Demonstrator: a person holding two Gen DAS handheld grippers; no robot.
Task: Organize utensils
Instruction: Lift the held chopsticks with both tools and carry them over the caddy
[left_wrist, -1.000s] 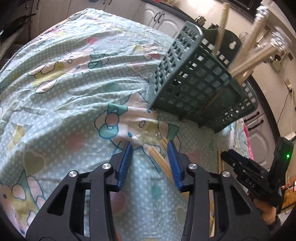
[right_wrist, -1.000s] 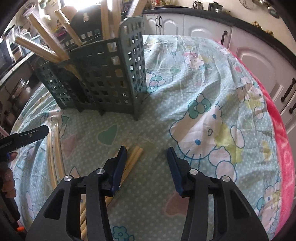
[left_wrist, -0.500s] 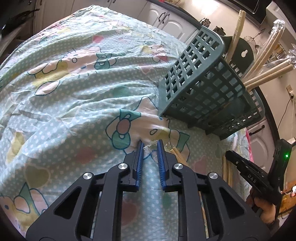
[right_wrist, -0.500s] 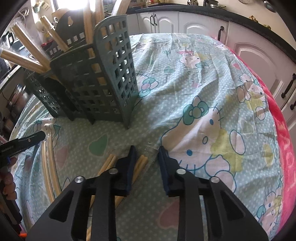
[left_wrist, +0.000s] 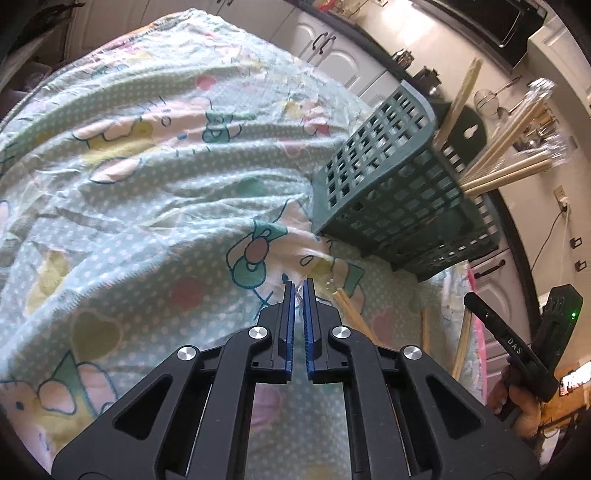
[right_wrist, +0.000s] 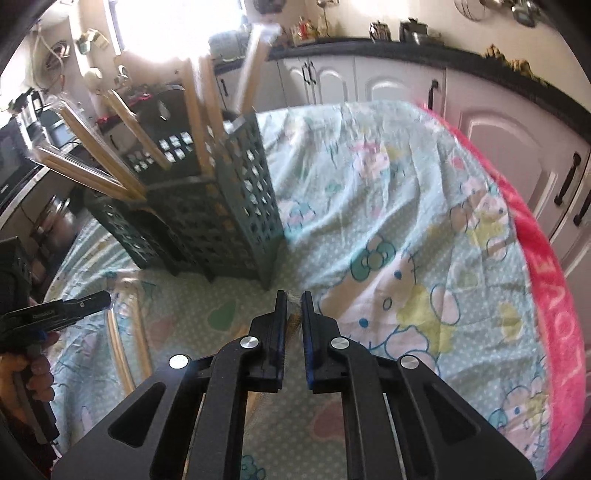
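We see the cartoon-print tablecloth (right_wrist: 424, 229) wide and bare right of the green lattice utensil holder (right_wrist: 229, 221), which stands upright holding wrapped chopsticks (right_wrist: 110, 147). The right gripper (right_wrist: 291, 306), jaws clamped on a clear-wrapped chopstick pair (right_wrist: 293, 319), sits just before the holder's near corner. The left gripper (left_wrist: 298, 290) pinches clear wrapper (left_wrist: 297, 286), loose chopsticks (left_wrist: 351, 306) beside it.

Left black two-finger gripper with blue pads (left_wrist: 298, 286) points down and forward, its jaws drawn nearly together with only a thin slit between the pads. Right black two-finger gripper with blue pads (right_wrist: 291, 298) sits just as narrow, jaws almost closed. Each shows at the other camera's edge, the left one (right_wrist: 55, 308) gripped by a bare hand (right_wrist: 31, 373).
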